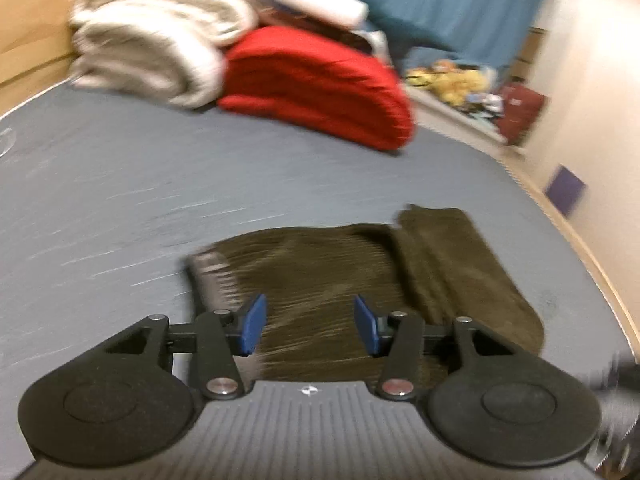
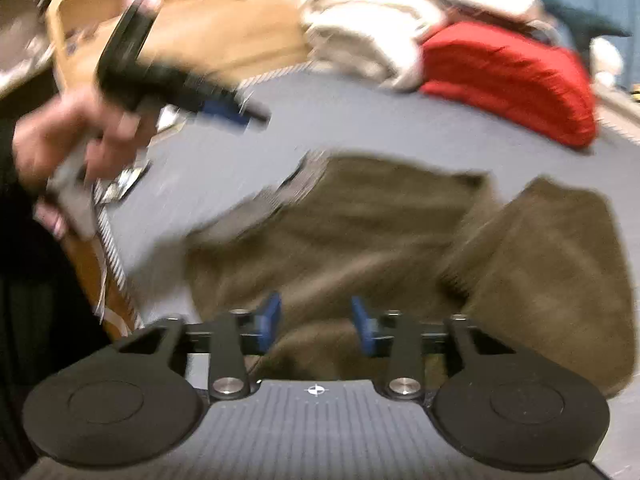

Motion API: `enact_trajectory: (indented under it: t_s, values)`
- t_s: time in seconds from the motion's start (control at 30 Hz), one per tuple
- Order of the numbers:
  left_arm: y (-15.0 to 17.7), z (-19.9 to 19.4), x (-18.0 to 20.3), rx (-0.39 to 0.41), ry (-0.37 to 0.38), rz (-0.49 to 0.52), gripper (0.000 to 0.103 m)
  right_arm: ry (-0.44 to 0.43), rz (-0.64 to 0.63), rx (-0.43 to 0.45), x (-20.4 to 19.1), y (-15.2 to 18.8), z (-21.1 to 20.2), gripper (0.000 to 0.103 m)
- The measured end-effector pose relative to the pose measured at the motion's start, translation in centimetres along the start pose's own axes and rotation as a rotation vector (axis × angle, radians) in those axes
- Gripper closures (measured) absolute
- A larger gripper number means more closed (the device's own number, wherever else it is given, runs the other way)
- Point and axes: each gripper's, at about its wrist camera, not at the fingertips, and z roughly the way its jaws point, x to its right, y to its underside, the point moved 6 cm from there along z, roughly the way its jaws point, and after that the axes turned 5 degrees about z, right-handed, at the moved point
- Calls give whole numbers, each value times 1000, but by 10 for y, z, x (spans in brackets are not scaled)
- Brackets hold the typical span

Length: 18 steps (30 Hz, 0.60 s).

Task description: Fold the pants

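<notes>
While the pants (image 2: 360,232) lie bunched on the bed (image 1: 120,184), the right gripper (image 2: 316,326) hovers just over their near edge, open and empty. The left gripper (image 1: 310,326), also open and empty, sits beyond the pants' waistband end, so the right looks nearer.

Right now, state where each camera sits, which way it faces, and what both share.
Left wrist: on the left hand-held gripper, open, looking over the olive pants toward the red blanket.
Right wrist: on the right hand-held gripper, open, facing the pants; the person's left hand shows.
Shared: pants, red blanket, white bedding, grey mattress.
</notes>
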Motion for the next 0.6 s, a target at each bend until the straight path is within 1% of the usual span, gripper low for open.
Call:
enact_trajectory:
  t_s: [0.07, 0.13, 0.17, 0.23, 0.27, 0.3, 0.33, 0.4, 0.47, 0.5, 0.53, 0.57, 0.6]
  values:
    - [14, 17, 29, -30, -8, 69, 49, 99, 29, 40, 23, -19, -3, 50]
    - [18, 30, 47, -22, -29, 110, 49, 222, 35, 43, 44, -30, 9, 50]
    - [19, 33, 53, -14, -52, 129, 49, 261, 45, 42, 52, -31, 18, 50]
    - [19, 44, 61, -10, -91, 166, 45, 310, 103, 31, 68, -26, 46, 48]
    - [16, 51, 62, -13, -101, 175, 45, 327, 137, 28, 72, -22, 60, 44]
    - [16, 56, 63, -13, -111, 175, 45, 343, 175, 21, 80, -16, 73, 41]
    - [16, 59, 63, -10, -117, 171, 45, 362, 203, -5, 88, -6, 86, 41]
    - [17, 69, 67, -19, -91, 176, 45, 414, 191, -89, 96, 10, 110, 41]
    - [15, 77, 65, -36, -63, 162, 46, 413, 166, -106, 93, 17, 119, 43]
    - [13, 82, 65, -49, -54, 151, 47, 429, 151, -119, 91, 21, 122, 59]
    - [14, 86, 64, -65, -49, 142, 51, 448, 138, -126, 94, 24, 120, 67]
    - [14, 89, 65, -71, -49, 138, 53, 446, 137, -129, 97, 24, 117, 77]
    - [15, 92, 66, -73, -51, 135, 56, 431, 149, -127, 99, 26, 110, 93]
